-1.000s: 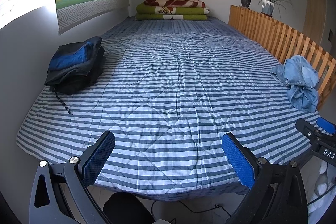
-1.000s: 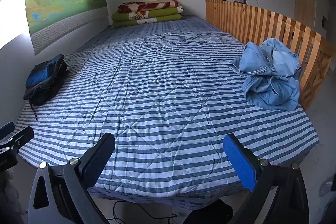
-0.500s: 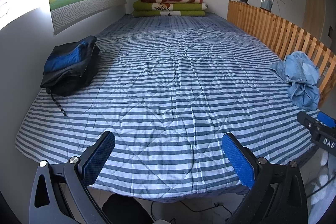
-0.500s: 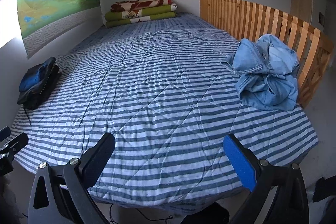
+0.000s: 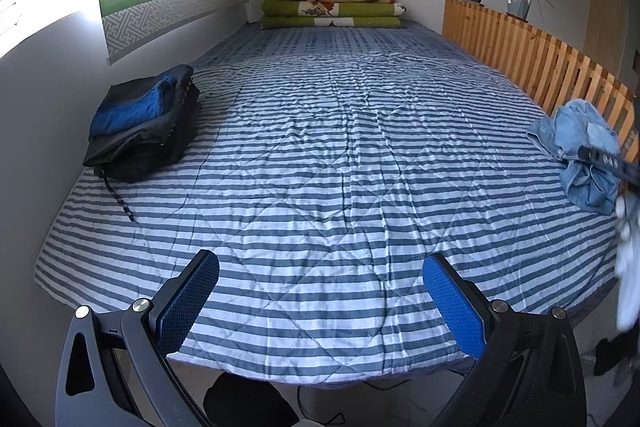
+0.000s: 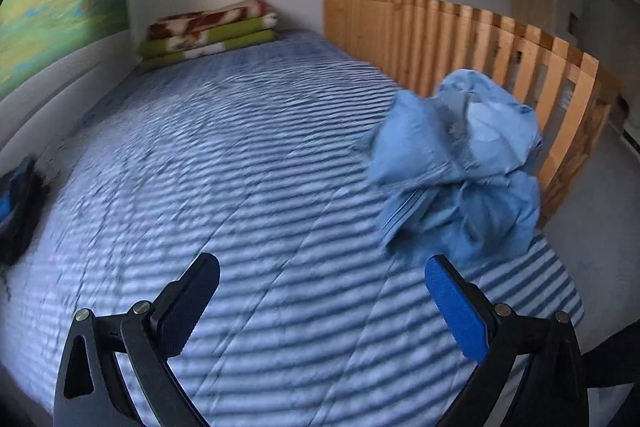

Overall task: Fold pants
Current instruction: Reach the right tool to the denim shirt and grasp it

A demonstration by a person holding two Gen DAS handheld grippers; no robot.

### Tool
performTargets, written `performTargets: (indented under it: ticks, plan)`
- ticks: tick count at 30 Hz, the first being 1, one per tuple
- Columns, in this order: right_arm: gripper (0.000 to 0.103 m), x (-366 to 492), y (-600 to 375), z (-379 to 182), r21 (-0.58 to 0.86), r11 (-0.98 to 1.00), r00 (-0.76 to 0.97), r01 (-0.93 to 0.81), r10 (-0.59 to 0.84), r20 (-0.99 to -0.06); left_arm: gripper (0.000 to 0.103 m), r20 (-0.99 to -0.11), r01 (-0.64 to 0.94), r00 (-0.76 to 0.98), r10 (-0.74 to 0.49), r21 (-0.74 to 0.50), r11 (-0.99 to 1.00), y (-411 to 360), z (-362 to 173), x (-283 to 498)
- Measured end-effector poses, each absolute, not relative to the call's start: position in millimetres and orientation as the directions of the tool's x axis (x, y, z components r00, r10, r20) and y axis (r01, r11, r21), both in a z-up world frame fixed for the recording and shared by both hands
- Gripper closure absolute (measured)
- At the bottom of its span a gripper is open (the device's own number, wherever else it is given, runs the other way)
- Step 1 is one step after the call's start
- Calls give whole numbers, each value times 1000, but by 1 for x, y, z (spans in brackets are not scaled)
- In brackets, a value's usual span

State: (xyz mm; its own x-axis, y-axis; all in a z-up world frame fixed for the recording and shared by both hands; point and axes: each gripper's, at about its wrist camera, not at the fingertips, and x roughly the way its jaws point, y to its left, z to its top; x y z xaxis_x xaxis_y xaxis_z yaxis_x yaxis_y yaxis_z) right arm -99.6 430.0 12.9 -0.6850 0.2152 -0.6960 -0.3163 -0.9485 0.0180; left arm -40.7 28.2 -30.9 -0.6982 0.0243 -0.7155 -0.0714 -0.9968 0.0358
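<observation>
While crumpled light-blue denim pants (image 6: 460, 163) lie heaped at two o'clock by wooden slatted rail (image 6: 520, 67), folding not begun. Right gripper (image 6: 322, 287) jaws apart, empty; left gripper (image 5: 320, 287) likewise. Dark folded stack (image 5: 144, 123) at ten o'clock looks done.

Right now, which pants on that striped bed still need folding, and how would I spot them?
Start at the long bed with the blue-and-white striped quilt and follow its right edge along the slatted wooden railing. Near the front end, beside the rail, lies a crumpled heap of light blue denim pants. Unlike the neat stack of dark folded clothes by the opposite wall, it is pale, rumpled and unfolded.
</observation>
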Motion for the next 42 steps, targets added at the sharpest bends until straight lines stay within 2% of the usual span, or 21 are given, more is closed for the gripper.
performTargets:
  ticks: [7, 16, 19, 21, 22, 23, 26, 34, 42]
  plan:
    - [2, -169, 488, 3, -47, -907, -600, -419, 315, -735, 0, -709, -22, -705, -10, 35, -999, 2, -23, -42]
    - [2, -228, 530, -43, -12, -874, -480, -486, 278, -832, 0, -710, 45, -701, -62, 42, -998, -31, -18, -45]
    - [2, -232, 538, -50, 29, -866, -500, -498, 260, -826, 0, -717, 67, -694, -71, 34, -997, -39, -21, -47]
    - [22, -235, 538, -51, -4, -868, -485, -496, 280, -828, 0, -726, 79, -684, -69, 19, -997, -46, -24, -50]
    - [46, -235, 538, -52, -25, -865, -467, -501, 295, -833, 0, -729, 83, -682, -68, 15, -996, -47, -26, -50]
    - [62, -236, 541, -52, -36, -861, -446, -508, 298, -844, 0, -731, 87, -679, -67, 11, -996, -47, -28, -51]
    - [83, -231, 553, -44, -5, -850, -446, -527, 282, -850, 0, -730, 61, -682, -44, 3, -998, -46, -32, -51]
    - [91, -201, 537, 21, -40, -908, -552, -417, 288, -783, 7, -702, -18, -712, -6, 27, -999, -21, -32, -52]
    - [97, -153, 471, 130, -36, -977, -719, -210, 179, -672, 7, -666, -121, -742, 82, 12, -993, 16, -22, -49]
